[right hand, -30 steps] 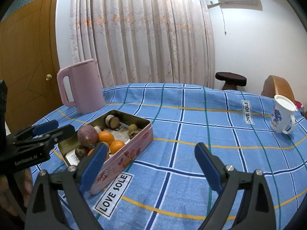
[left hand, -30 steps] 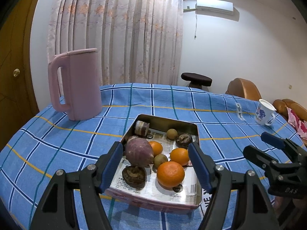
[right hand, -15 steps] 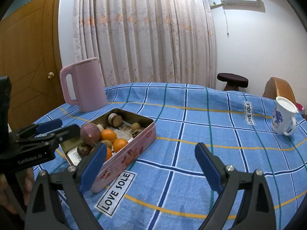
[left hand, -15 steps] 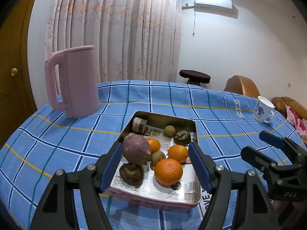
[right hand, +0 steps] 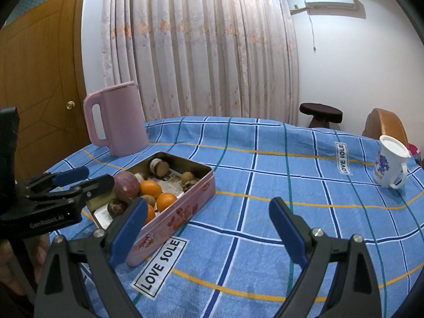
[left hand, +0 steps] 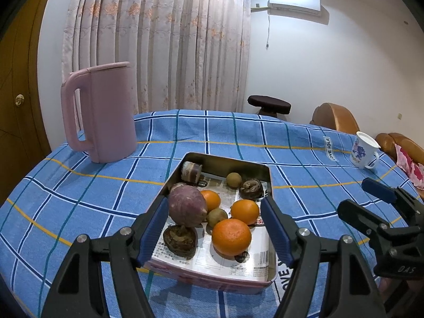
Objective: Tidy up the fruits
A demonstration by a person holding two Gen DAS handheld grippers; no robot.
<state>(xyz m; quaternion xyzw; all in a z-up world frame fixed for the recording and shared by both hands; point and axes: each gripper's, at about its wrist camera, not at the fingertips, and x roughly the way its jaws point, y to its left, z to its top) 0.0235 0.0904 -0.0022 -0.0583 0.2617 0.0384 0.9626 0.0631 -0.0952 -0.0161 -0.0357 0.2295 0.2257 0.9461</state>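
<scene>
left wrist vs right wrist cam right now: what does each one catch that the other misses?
Only the left wrist view: the newspaper lining on the tin's floor, and the pink cloth at the far right.

Only the right wrist view: the tin's pink printed side wall and the near LOVE SOLE label in full.

Both: the tin of fruit, three oranges, the purple fruit, pink jug, white mug, and both grippers open, left gripper and right gripper.
</scene>
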